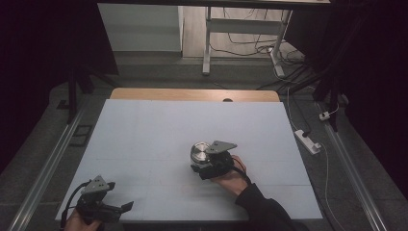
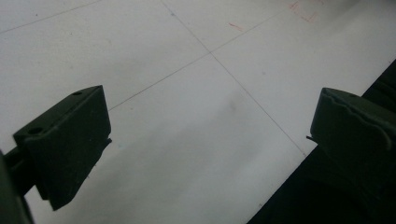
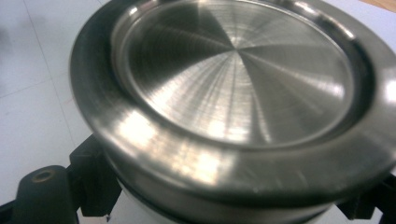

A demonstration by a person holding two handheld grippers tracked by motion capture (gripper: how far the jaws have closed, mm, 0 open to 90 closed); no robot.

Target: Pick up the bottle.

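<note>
Between the right gripper's point(image 1: 204, 161) two black jaws I see a round metal container point(image 3: 238, 93), clamped low on its body beneath the wide brushed-steel lid; the jaws are closed tightly on it, one at each side of the white part just under the rim. From the right gripper view, I note the lid's concentric turning marks and a raised outer ring, tilted toward the camera. From the high view, the same container point(image 1: 199, 153) sits a little right of the middle of the white table surface point(image 1: 144, 139), with the gripper reaching it from the near side and the grey three-cornered plate above it. My right hand point(image 1: 231, 179) grips the tool from behind, its dark sleeve entering from the bottom edge.

At the near left corner of the table, the left gripper point(image 1: 126, 207) hovers low, held by the left hand point(image 1: 79, 222). Its jaws stand wide apart with nothing between them; in the left gripper view I see bare white table surface point(image 2: 196, 107), crossed by faint thin lines, and the table's edge by one jaw. The two grippers are well apart.

Beyond the white surface, a wooden strip point(image 1: 192, 95) runs along the far edge, and a white power strip point(image 1: 308, 141) lies on the floor to the right.
</note>
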